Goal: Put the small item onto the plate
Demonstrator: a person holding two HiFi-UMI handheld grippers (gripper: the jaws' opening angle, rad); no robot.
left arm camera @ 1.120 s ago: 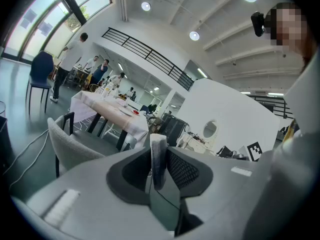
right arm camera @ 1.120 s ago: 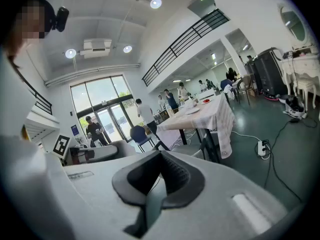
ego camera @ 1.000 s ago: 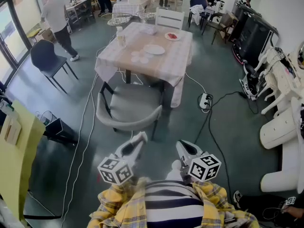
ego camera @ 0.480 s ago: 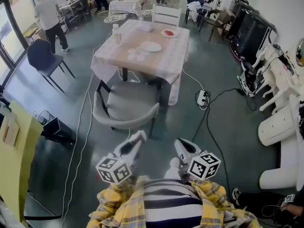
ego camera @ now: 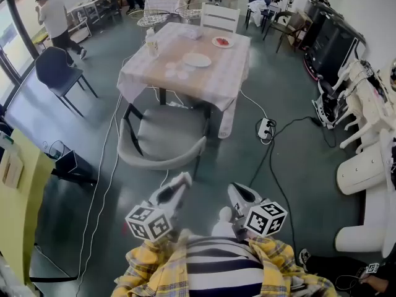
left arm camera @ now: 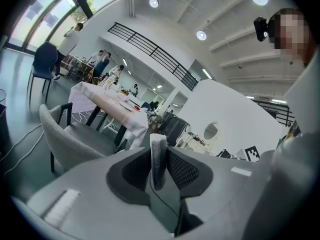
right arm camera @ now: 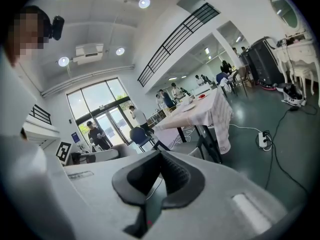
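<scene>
A white plate lies on the cloth-covered table far ahead, with several small round pieces and a red-filled dish near it. Both grippers are held close to my body, well short of the table. My left gripper is shut on a small pale flat item that stands upright between its pads. My right gripper is shut with nothing in it.
A grey armchair stands between me and the table. Cables and a power strip lie on the floor. White furniture lines the right side, a dark chair stands left, and a person walks at the far left.
The table and armchair have shifted slightly in the head view. The person at the far left has walked farther away. Both grippers hold the same pose.
</scene>
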